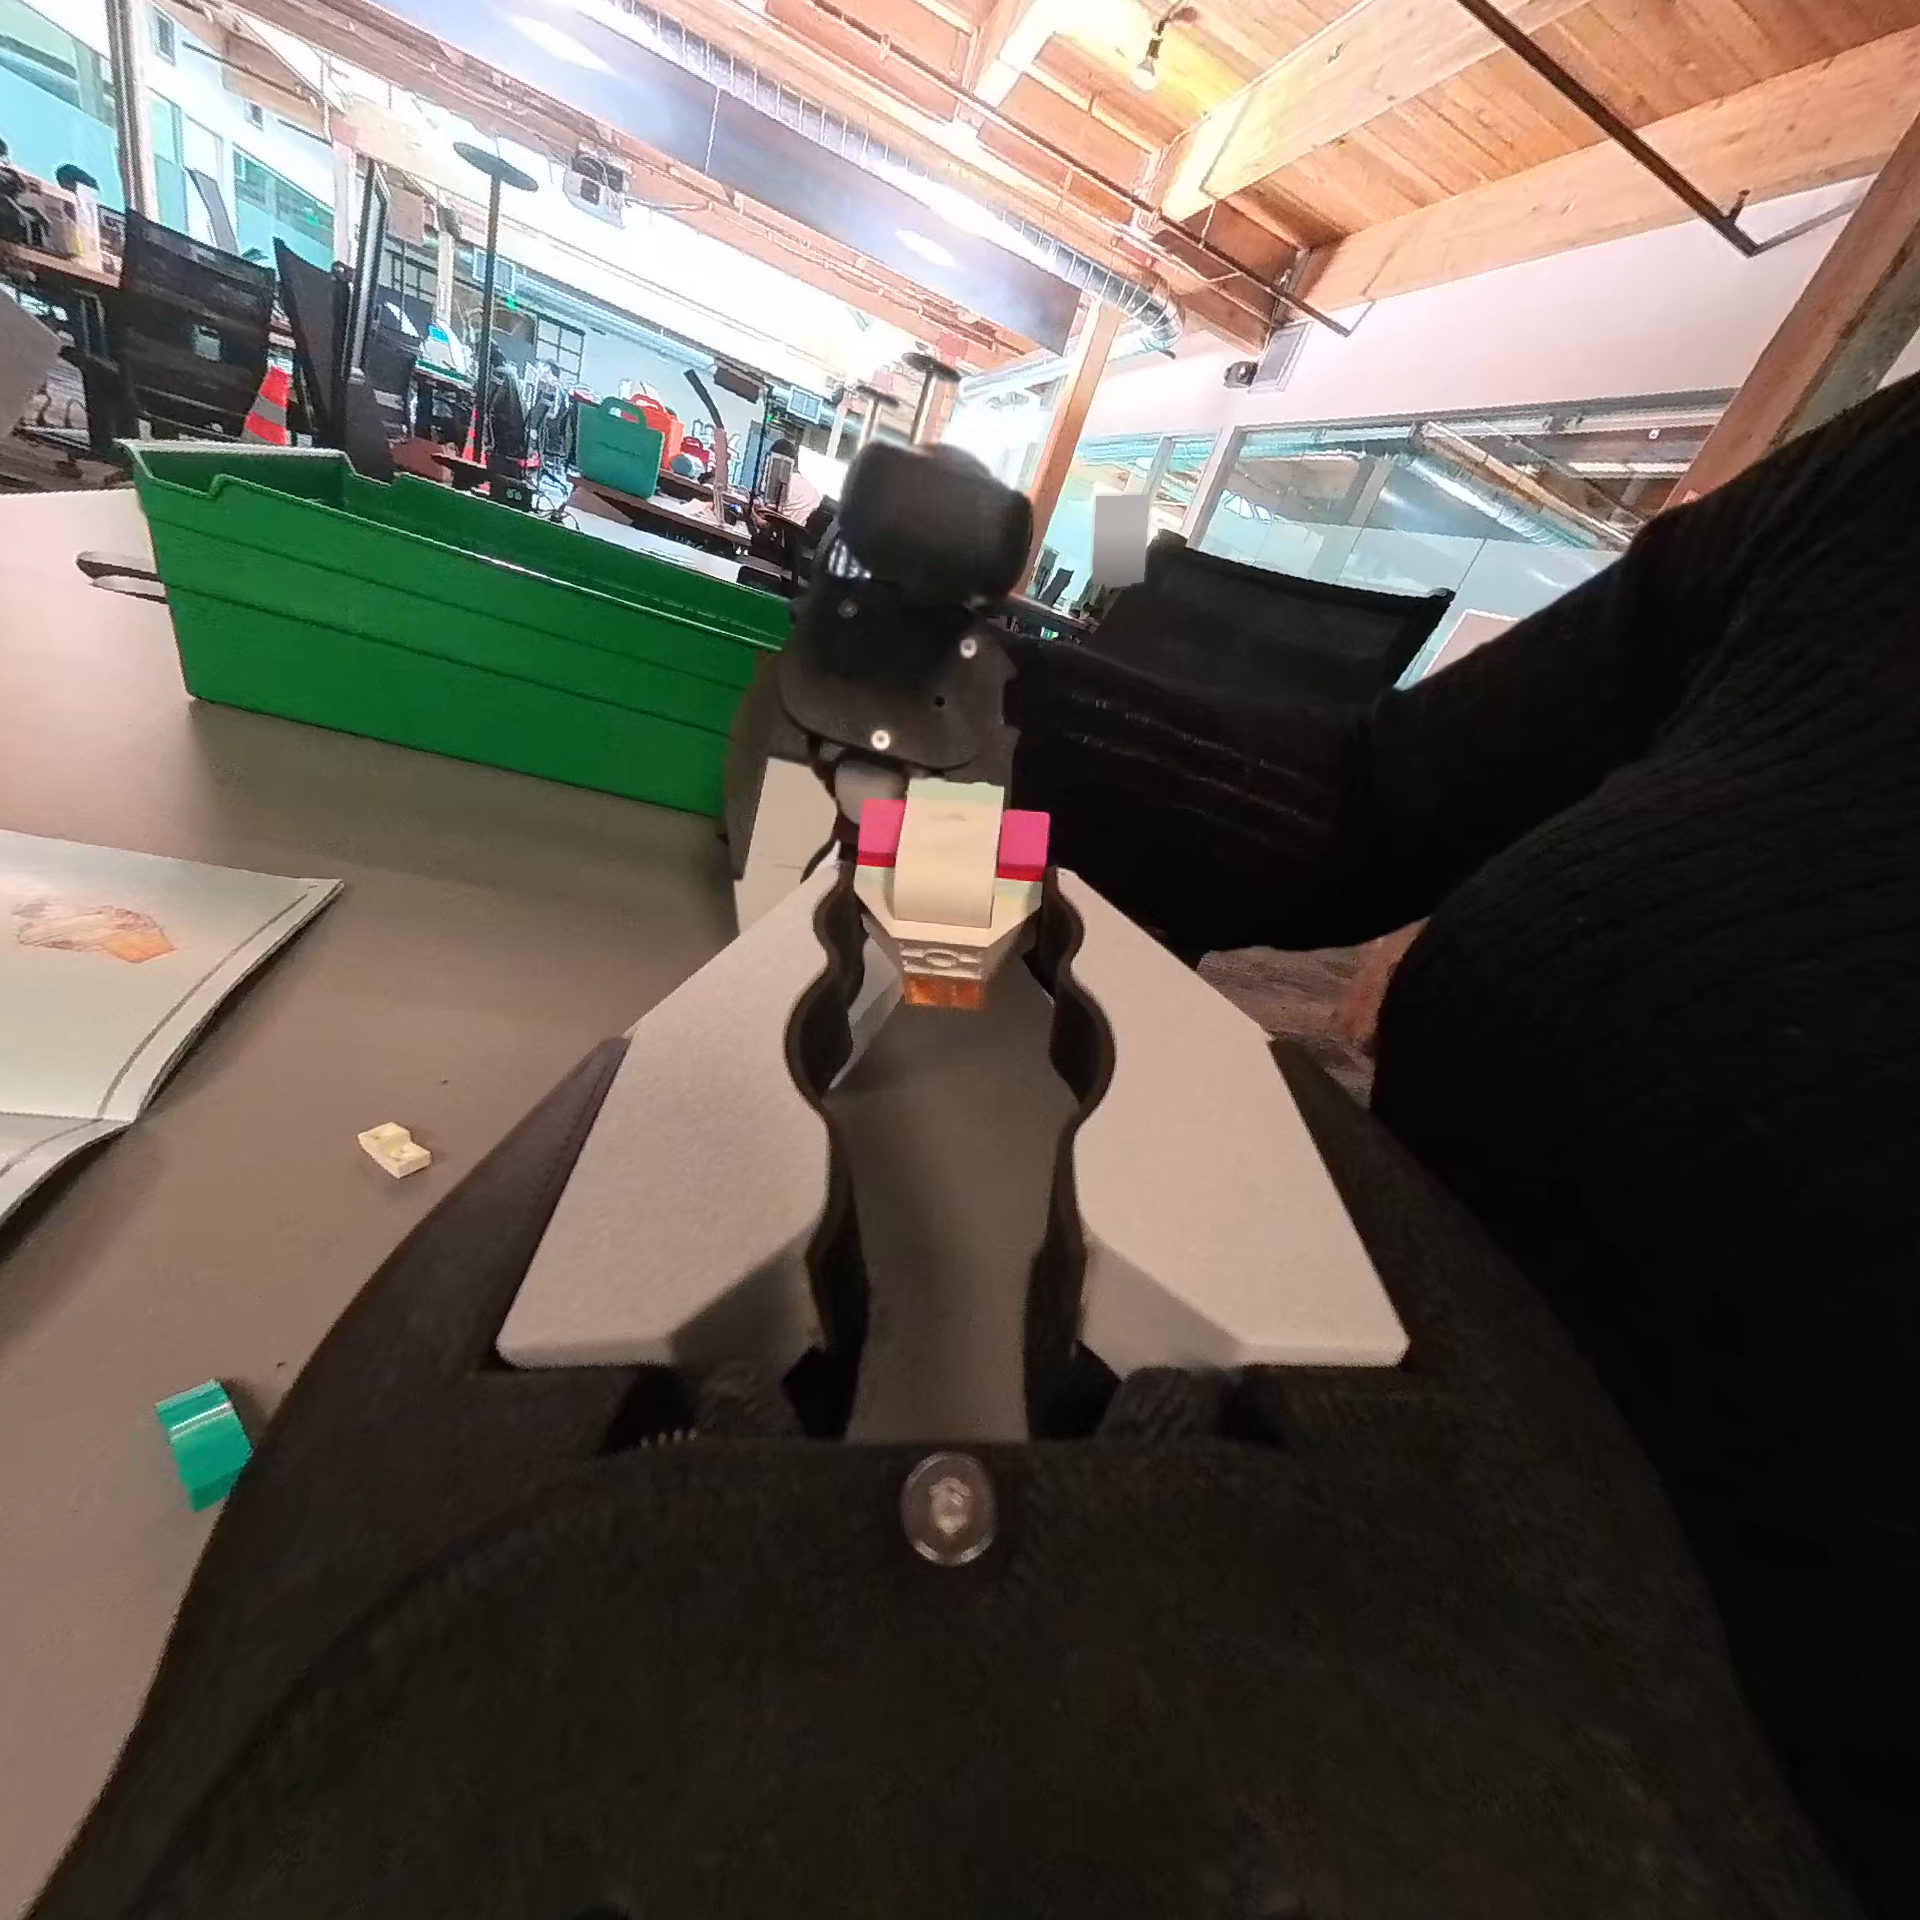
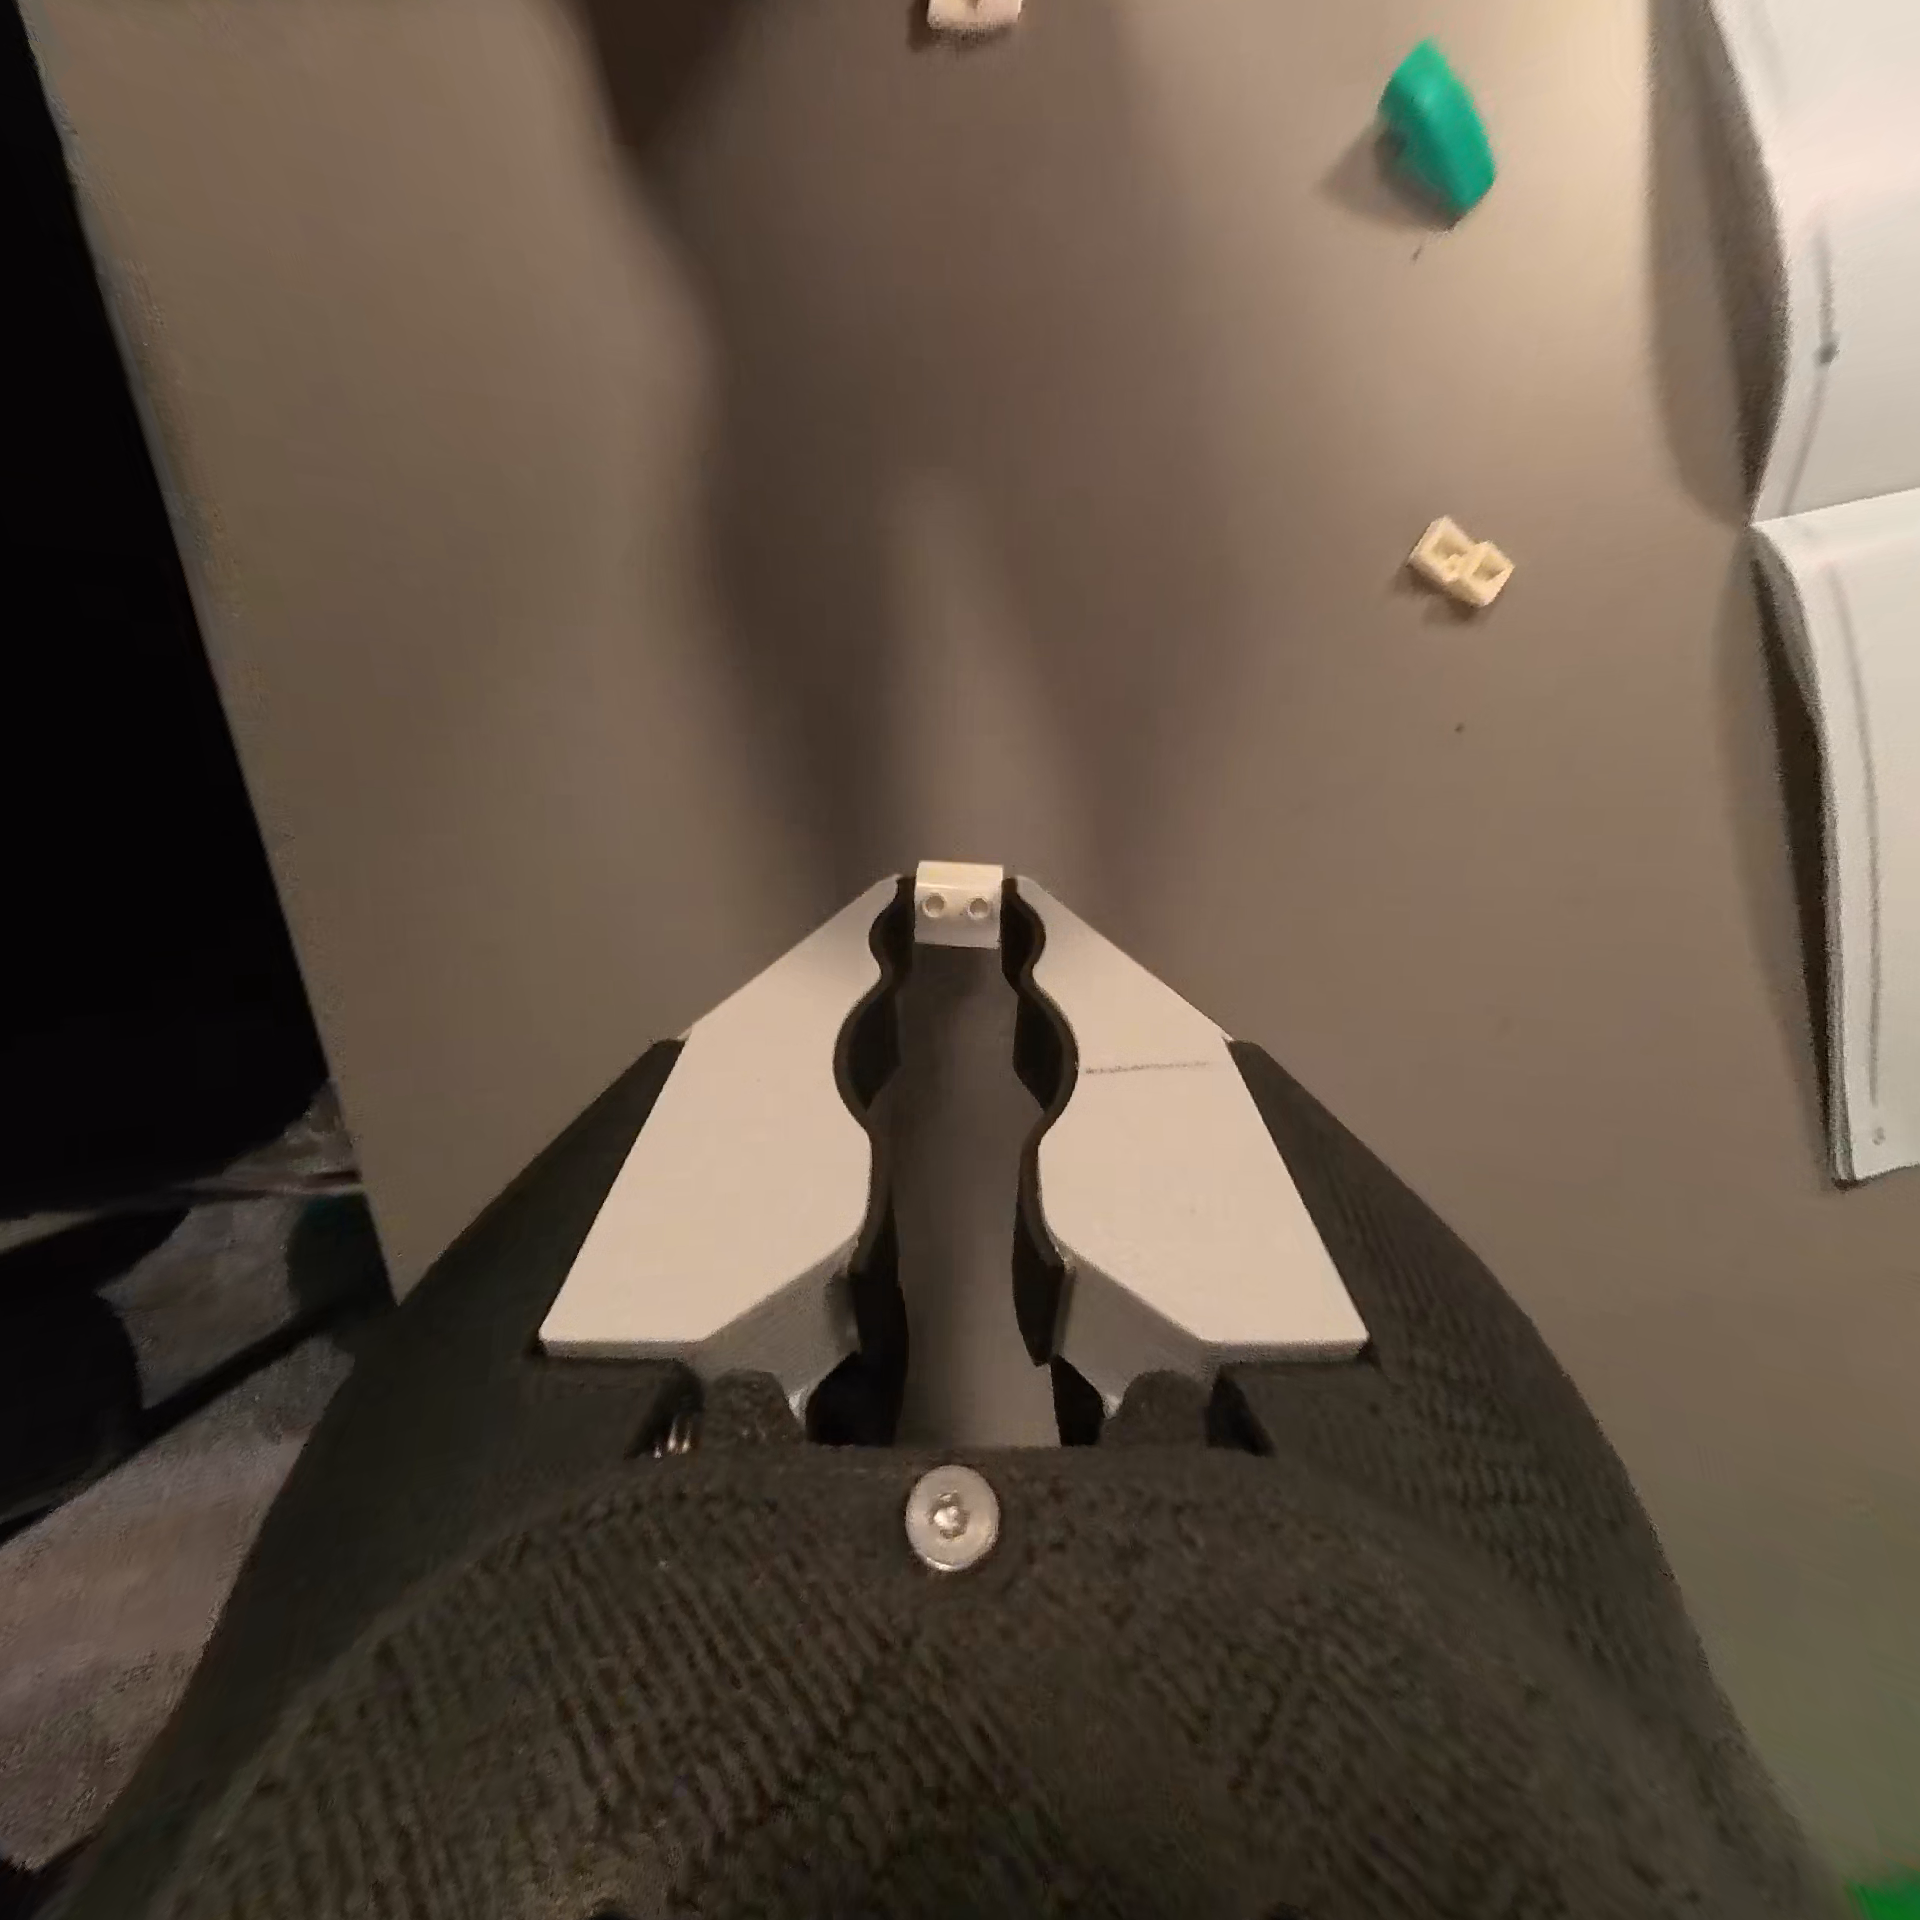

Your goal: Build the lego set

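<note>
1. Two pairs of tongs work over one matte grey bench [image 1: 436,883]. The left tongs [image 1: 940,914] are clenched on a small lego assembly [image 1: 948,894]: white curved pieces, pink blocks at either side and an orange clear piece at its near end, held up off the bench.
2. The right tongs [image 2: 958,902] grasp a small white lego piece [image 2: 958,902] at their very tips, pointing down at the bench surface [image 2: 935,520].
3. Just beyond the left tongs the right one's black body [image 1: 914,623] shows, close above the assembly; a black sleeve [image 1: 1662,831] fills the space to their right.
4. Loose on the bench, left of the left tongs: a white plate piece [image 1: 395,1150] and a teal green brick [image 1: 205,1442]. The right wrist view shows the same two ahead and to the right of its tongs, the teal brick [image 2: 1439,130] farther off than the white plate [image 2: 1460,569], with another white piece [image 2: 971,12] cut off at the top edge.
5. An open instruction booklet [image 1: 135,966] lies farther left, and a green plastic bin [image 1: 436,623] stands ahead-left of the left tongs.
6. The room is an open office with timber ceiling beams, desks, monitors and glass partitions.
7. No writing on anything is legible.
</note>
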The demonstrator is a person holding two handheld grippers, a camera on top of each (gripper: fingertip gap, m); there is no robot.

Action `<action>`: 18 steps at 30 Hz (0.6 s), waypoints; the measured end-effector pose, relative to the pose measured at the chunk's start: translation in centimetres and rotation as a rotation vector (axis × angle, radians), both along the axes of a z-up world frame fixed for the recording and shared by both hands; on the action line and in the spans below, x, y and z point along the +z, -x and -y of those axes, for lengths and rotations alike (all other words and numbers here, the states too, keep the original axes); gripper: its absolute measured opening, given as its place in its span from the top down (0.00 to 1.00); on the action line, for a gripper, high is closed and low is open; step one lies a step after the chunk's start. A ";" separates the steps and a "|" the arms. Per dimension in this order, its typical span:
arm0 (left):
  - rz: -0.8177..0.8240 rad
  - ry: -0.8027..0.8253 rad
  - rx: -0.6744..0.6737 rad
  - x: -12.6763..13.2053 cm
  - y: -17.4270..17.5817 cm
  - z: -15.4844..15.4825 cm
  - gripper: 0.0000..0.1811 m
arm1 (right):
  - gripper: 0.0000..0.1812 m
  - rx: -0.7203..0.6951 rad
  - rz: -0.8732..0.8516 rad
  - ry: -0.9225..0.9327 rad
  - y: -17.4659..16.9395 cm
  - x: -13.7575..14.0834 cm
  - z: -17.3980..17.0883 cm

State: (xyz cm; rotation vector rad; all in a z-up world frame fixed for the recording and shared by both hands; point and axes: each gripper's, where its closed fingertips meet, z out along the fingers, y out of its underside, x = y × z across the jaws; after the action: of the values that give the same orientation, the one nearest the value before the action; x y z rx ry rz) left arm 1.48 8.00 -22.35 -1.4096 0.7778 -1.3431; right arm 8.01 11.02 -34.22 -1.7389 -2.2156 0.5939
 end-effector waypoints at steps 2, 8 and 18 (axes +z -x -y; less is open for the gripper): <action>0.003 0.006 0.000 0.0 0.1 0.0 0.81 | 0.92 0.017 0.013 -0.001 0.0 -0.3 0.1; 0.011 0.015 -0.014 0.0 0.0 0.1 0.81 | 0.90 0.030 0.031 -0.047 -0.3 -0.4 -0.1; -0.008 0.017 -0.027 -0.3 -0.4 0.2 0.81 | 0.88 -0.080 0.000 -0.234 -0.4 0.4 -2.7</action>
State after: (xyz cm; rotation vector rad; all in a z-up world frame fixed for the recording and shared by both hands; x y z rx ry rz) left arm 1.87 7.75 -22.68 -1.4230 0.7944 -1.3689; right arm 8.37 13.71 -33.79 -1.6963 -2.1072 0.3018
